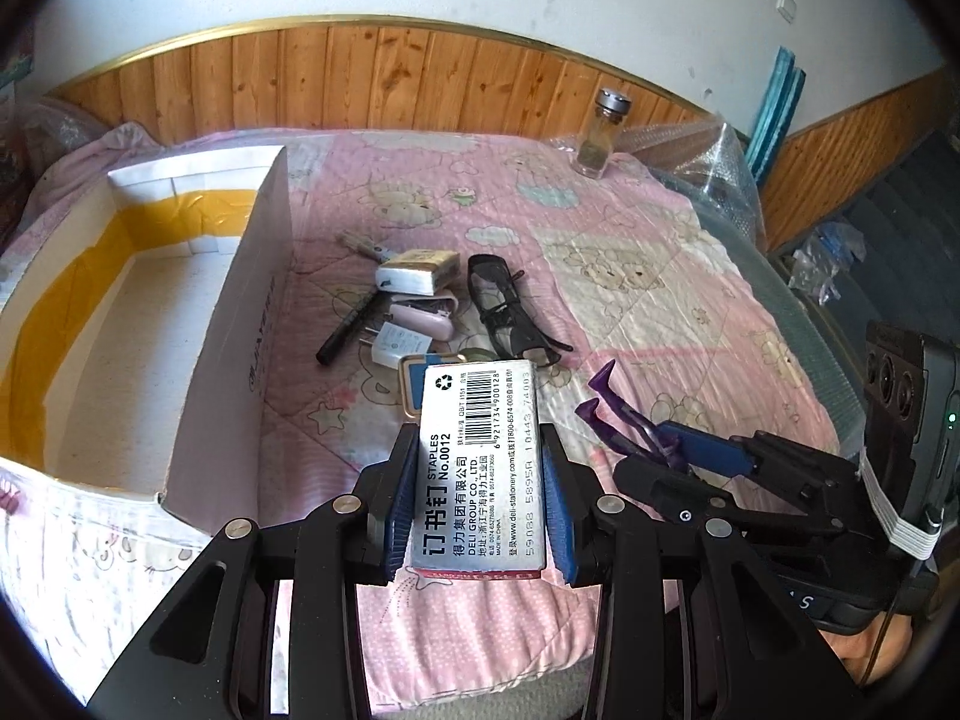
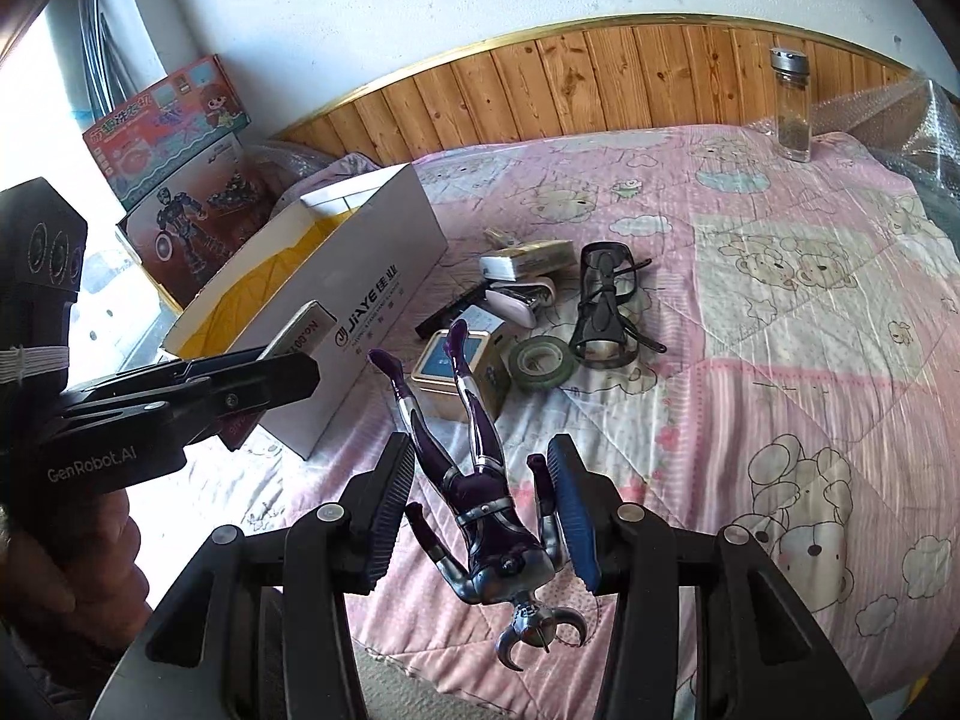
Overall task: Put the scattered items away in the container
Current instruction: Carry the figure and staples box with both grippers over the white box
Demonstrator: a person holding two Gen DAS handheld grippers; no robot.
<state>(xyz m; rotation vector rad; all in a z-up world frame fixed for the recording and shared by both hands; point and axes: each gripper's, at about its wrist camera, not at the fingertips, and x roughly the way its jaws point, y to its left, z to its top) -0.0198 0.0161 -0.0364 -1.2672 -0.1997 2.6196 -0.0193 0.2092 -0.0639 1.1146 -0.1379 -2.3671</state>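
My left gripper (image 1: 480,480) is shut on a grey staples box (image 1: 477,456), held above the pink quilt just right of the open white cardboard box (image 1: 264,324). The left gripper also shows in the right wrist view (image 2: 264,372), beside the cardboard box (image 2: 372,276). My right gripper (image 2: 480,510) holds a purple and silver toy figure (image 2: 480,498) head down, its legs pointing away. The right gripper shows in the left wrist view (image 1: 690,450) with the figure's legs (image 1: 606,414) sticking out. Scattered items lie on the quilt: black glasses (image 2: 606,306), green tape roll (image 2: 540,363), a tin (image 2: 456,372), a pink stapler (image 2: 516,300), a black pen (image 1: 348,330).
A glass jar (image 2: 792,108) with a metal lid stands at the far edge of the bed. Bubble wrap (image 2: 912,120) lies at the far right. Toy boxes (image 2: 180,180) lean against the wall behind the cardboard box. A wooden headboard (image 1: 420,78) runs along the back.
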